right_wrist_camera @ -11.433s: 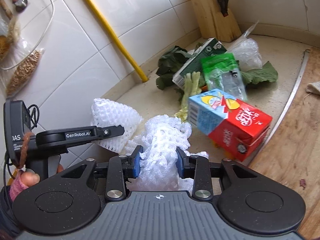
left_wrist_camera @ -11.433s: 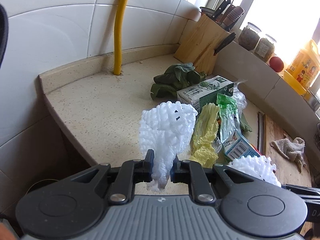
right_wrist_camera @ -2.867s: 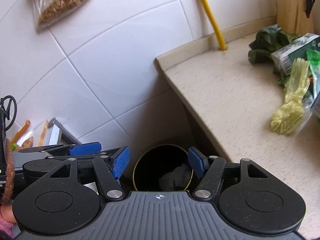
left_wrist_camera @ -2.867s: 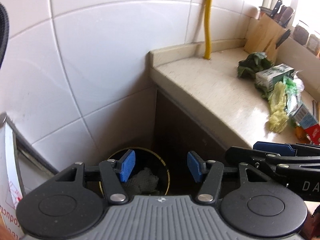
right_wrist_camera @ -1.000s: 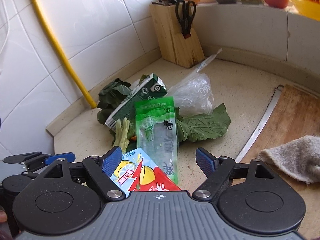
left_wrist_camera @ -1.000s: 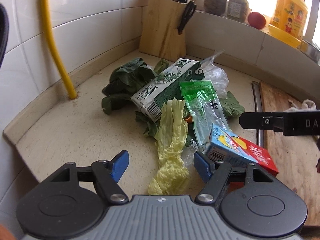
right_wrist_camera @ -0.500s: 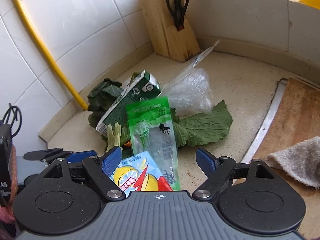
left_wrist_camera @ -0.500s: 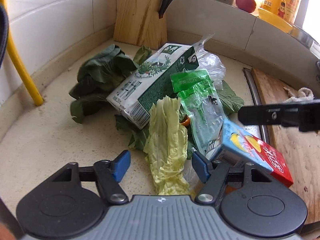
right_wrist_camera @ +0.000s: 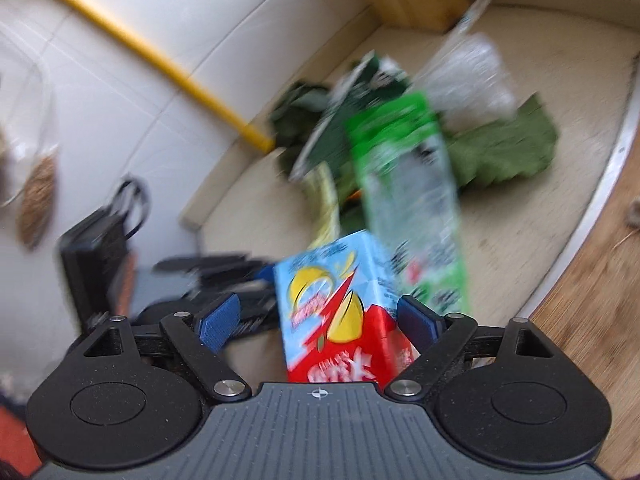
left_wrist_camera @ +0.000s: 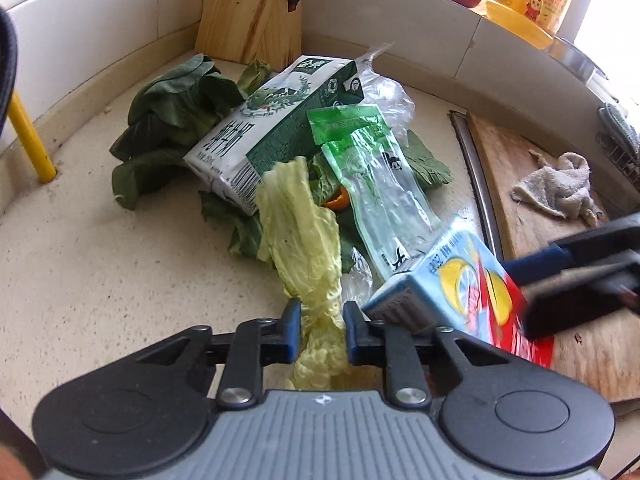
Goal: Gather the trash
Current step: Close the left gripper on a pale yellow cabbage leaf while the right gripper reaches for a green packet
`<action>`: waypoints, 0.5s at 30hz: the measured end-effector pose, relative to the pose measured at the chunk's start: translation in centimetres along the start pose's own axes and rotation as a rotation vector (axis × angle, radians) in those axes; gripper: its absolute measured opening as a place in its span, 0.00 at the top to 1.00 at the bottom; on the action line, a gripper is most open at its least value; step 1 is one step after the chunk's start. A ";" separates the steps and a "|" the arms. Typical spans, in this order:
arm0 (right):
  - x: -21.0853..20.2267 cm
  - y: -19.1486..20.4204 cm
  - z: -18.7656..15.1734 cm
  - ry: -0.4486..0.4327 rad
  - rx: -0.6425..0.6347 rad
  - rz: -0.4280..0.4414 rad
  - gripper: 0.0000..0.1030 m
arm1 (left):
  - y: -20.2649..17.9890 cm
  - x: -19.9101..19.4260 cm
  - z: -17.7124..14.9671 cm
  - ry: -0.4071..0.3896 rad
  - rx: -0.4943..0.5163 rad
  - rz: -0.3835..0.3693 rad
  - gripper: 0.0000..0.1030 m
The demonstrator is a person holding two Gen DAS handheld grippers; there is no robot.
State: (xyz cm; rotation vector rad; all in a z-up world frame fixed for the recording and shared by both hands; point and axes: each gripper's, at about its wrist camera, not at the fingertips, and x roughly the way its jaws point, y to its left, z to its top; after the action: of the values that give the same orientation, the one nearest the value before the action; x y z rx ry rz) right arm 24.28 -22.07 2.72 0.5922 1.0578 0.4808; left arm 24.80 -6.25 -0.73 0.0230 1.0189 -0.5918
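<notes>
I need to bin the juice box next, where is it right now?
The juice box sits between the right gripper's open fingers, beside the cabbage leaf.

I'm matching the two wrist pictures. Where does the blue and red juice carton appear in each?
Left wrist view: the blue and red juice carton lies lower right, beside the pale yellow cabbage leaf.
Right wrist view: the carton sits bottom centre, between the open jaws.
Shared landmark: the green clear plastic pouch.
</notes>
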 end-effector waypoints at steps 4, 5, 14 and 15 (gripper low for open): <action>-0.9 0.2 0.4 -0.049 -0.025 -0.052 0.13 | 0.3 -0.4 0.1 -0.007 -0.004 0.009 0.84; -1.1 -0.1 0.9 -0.074 -0.019 -0.074 0.13 | 0.4 -0.5 0.2 -0.012 -0.010 0.012 0.84; 1.5 -2.1 4.8 -0.162 -0.006 -0.212 0.14 | 1.8 -1.1 0.5 -0.035 -0.056 0.132 0.84; 2.1 -2.0 4.8 -0.147 -0.015 -0.220 0.14 | 2.1 -1.2 0.5 -0.038 -0.068 0.141 0.84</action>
State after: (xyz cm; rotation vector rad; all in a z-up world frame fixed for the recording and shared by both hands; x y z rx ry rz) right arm 29.68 -23.34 1.74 0.4834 0.9650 0.2488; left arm 25.70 -4.09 0.01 0.0228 0.9908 -0.4278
